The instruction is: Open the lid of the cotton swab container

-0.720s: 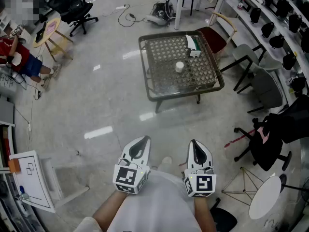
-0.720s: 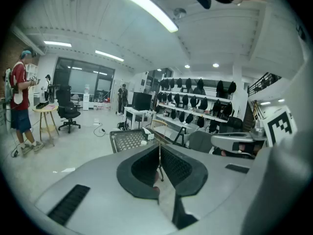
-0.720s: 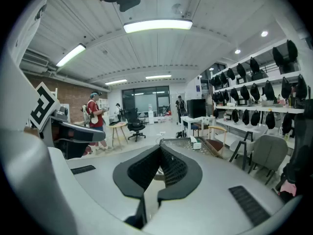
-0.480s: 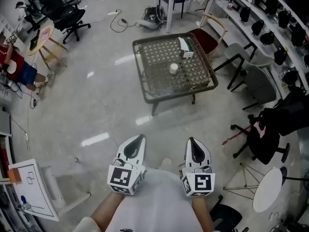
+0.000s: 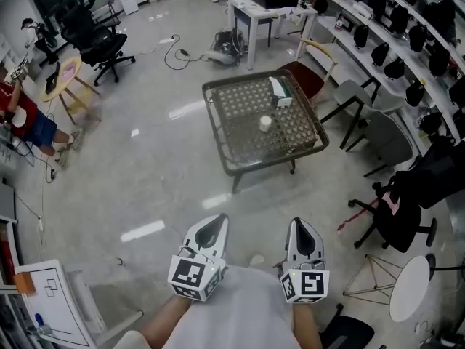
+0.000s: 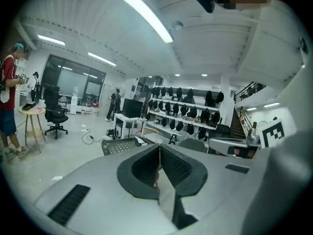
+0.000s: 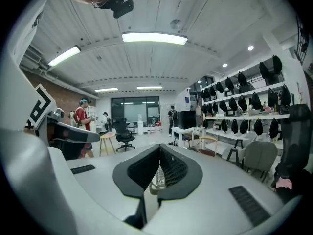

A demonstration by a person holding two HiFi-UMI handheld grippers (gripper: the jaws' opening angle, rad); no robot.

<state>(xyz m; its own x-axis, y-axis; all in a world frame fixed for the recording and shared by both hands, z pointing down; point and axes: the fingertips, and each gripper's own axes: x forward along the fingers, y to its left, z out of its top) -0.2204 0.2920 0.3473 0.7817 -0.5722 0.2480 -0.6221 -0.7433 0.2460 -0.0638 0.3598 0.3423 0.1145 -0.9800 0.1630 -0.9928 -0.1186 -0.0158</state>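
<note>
A small white round cotton swab container (image 5: pixel 265 123) stands near the middle of a low wire-mesh table (image 5: pixel 231 150), far ahead of me in the head view. My left gripper (image 5: pixel 216 222) and right gripper (image 5: pixel 301 226) are held close to my body at the bottom of that view, both shut and empty, well short of the table. In the left gripper view the left gripper (image 6: pixel 159 148) has its jaws pressed together, and the table (image 6: pixel 120 145) shows beyond them. The right gripper (image 7: pixel 160 149) is shut the same way in the right gripper view.
A white and green box (image 5: pixel 279 91) lies at the table's far right. Chairs (image 5: pixel 383 138) and shelves of dark headgear (image 5: pixel 407 46) line the right side. A black office chair (image 5: pixel 96 42) and a person (image 5: pixel 22 115) are at the left, a white desk (image 5: pixel 265 11) behind the table.
The head view has shifted: the table now sits a little lower and farther right than half a second ago, and both grippers sit slightly lower. Their jaws stay shut.
</note>
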